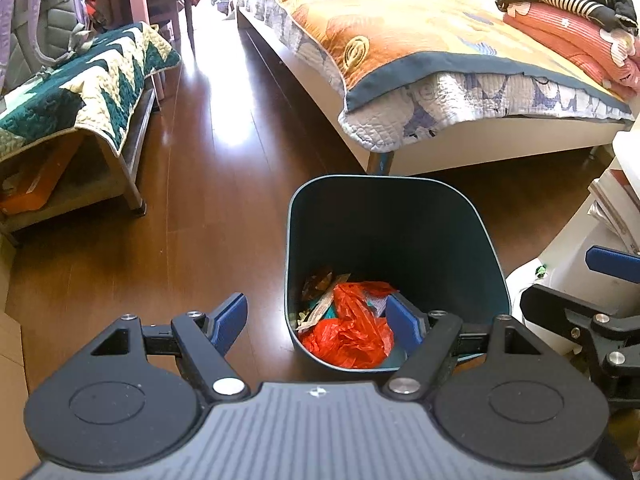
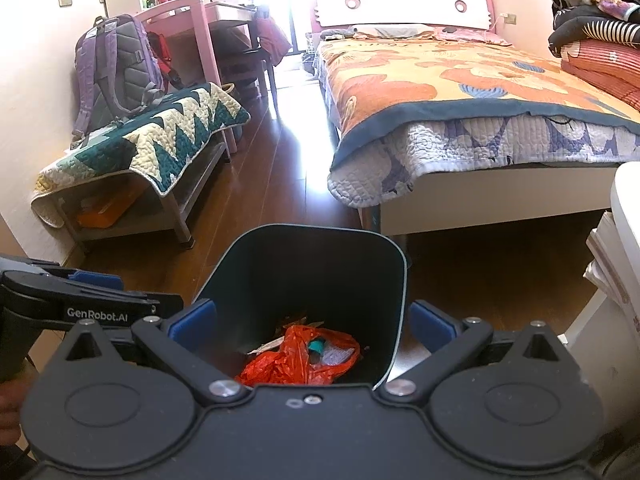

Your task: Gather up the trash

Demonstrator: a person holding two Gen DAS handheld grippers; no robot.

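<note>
Below both spread tongs [image 1: 316, 320] [image 2: 312, 322], red trash [image 1: 352, 336] fills the bin [image 1: 400, 216].

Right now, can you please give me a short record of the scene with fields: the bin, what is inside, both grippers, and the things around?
bin: dark teal trash bin, upright on the wooden floor, no lid on it
contents: crumpled red plastic bag, wrappers and paper scraps
left gripper: jaws open, holding nothing, above the bin's left rim
right gripper: jaws open, holding nothing, over the bin's mouth
surroundings: bed behind the bin; bench with green quilt and purple backpack on the left
</note>
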